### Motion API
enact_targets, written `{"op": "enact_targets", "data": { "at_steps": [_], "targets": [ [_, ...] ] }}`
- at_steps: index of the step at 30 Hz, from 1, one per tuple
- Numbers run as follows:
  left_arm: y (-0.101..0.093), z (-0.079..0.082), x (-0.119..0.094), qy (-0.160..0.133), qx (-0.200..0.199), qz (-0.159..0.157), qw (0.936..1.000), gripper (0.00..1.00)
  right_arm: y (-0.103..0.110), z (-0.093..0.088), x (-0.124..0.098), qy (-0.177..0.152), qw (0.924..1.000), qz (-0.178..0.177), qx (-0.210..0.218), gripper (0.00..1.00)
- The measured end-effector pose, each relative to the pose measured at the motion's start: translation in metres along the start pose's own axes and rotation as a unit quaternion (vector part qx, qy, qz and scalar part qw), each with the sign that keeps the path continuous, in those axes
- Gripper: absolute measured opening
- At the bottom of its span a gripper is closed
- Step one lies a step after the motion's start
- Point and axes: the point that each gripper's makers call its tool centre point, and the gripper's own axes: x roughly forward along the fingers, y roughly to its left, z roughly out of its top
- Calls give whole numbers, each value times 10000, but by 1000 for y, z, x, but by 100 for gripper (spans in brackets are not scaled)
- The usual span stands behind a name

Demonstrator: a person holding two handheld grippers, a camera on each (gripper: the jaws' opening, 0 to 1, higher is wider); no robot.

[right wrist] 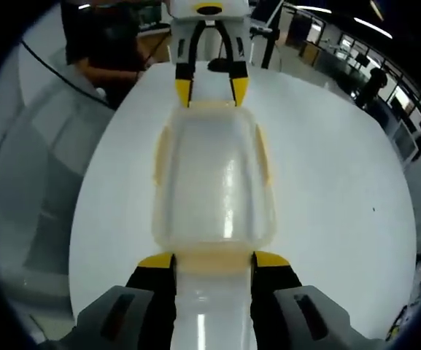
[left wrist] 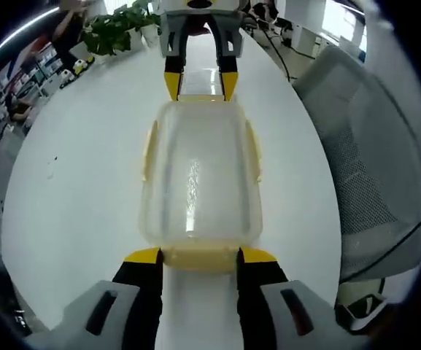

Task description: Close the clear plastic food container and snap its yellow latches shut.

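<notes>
Grippers face each other across a clear container lying lid-down-closed on a round white table. Seen from the left gripper view, the left gripper has its jaws spread to either side of the near end latch, likely to steady or press it; side latches look unsnapped. From the right gripper view, the right gripper sits likewise, jaws apart at its own end latch. Office chairs, plants and desks surround the table.

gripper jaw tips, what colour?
Yellow tips on black jaws, clearest in the left gripper view on the left gripper at the container end latch.
</notes>
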Motion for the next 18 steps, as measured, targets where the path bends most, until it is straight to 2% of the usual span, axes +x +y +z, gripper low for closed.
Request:
{"op": "enact_targets", "data": {
  "at_steps": [18],
  "targets": [
    [2, 38, -10, -92, 134, 62, 9998, 39, 8, -14, -38, 5, 10000, -55, 21, 38]
  ]
}}
